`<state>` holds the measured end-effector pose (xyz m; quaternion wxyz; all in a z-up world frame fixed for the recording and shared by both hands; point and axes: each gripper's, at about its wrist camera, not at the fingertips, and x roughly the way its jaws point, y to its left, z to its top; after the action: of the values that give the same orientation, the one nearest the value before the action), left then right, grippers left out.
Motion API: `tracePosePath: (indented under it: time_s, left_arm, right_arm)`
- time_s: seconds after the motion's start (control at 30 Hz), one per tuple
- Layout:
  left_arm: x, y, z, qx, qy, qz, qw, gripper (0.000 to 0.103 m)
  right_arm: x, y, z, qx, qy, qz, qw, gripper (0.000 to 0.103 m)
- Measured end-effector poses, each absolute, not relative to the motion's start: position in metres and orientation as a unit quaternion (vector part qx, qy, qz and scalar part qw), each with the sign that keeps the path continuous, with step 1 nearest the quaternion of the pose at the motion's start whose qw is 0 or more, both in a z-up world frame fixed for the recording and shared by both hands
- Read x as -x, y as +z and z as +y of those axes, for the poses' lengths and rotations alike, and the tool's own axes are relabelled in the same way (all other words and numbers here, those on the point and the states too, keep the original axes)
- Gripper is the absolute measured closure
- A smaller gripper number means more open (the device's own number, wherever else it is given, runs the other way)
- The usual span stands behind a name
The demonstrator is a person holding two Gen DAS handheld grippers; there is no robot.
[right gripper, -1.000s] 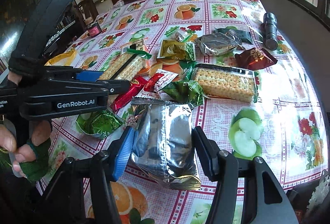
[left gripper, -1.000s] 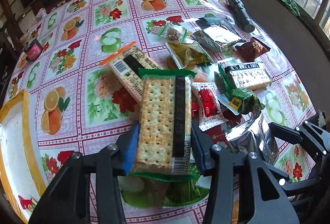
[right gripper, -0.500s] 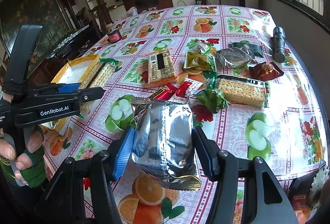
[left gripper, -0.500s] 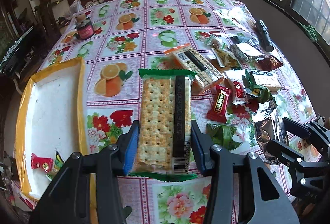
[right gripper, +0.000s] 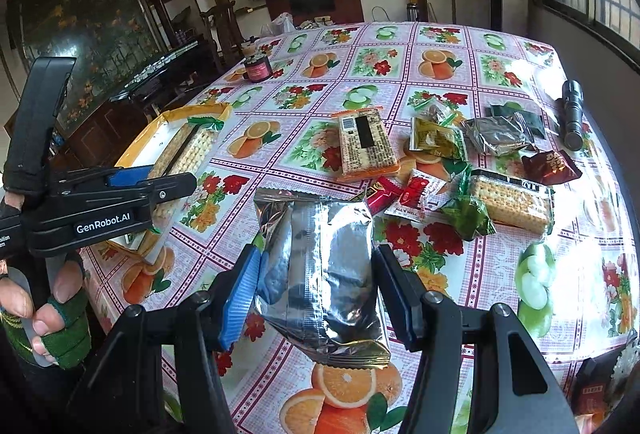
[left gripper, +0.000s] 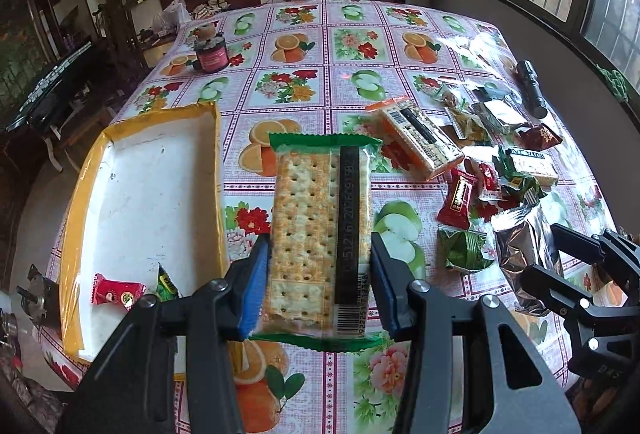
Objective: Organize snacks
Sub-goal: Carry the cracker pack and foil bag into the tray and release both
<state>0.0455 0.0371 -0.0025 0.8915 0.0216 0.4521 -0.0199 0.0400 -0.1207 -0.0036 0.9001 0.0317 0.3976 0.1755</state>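
My left gripper (left gripper: 318, 274) is shut on a green-edged cracker pack (left gripper: 320, 214) and holds it above the table, just right of the yellow-rimmed white tray (left gripper: 152, 170). The tray holds a red candy (left gripper: 116, 292) and a green wrapper (left gripper: 166, 282). My right gripper (right gripper: 316, 282) is shut on a silver foil snack bag (right gripper: 320, 266), held above the table's near edge. The left gripper also shows in the right wrist view (right gripper: 160, 190), with its cracker pack (right gripper: 188, 150) over the tray (right gripper: 176, 114). Loose snacks (right gripper: 440, 170) lie in a pile at the right.
A fruit-print tablecloth (left gripper: 352, 46) covers the table. A dark jar (left gripper: 210, 54) stands at the far left. A black flashlight (left gripper: 530, 90) lies at the far right edge. An orange-edged cracker pack (left gripper: 420, 138) lies beside the pile. Chairs and a TV stand beyond the table.
Both grippers have risen and pulled back from the pile, each keeping its pack. The left gripper has swung left, so the tray now lies close beside its cracker pack.
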Motion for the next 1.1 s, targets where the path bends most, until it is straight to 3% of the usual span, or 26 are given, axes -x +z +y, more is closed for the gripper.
tracePosePath:
  time_s: [0.4,1.1]
  left_arm:
    - [-0.038,-0.001,0.063,-0.009,-0.003,0.450,0.893,0.055]
    - [-0.042,-0.018,0.186,0.062,0.098,0.468,0.876,0.054]
  right_arm:
    - [-0.040,0.000,-0.099,-0.025,0.202,0.399,0.894,0.044]
    - [-0.089,0.003,0.019,-0.004,0.319,0.399,0.860,0.045]
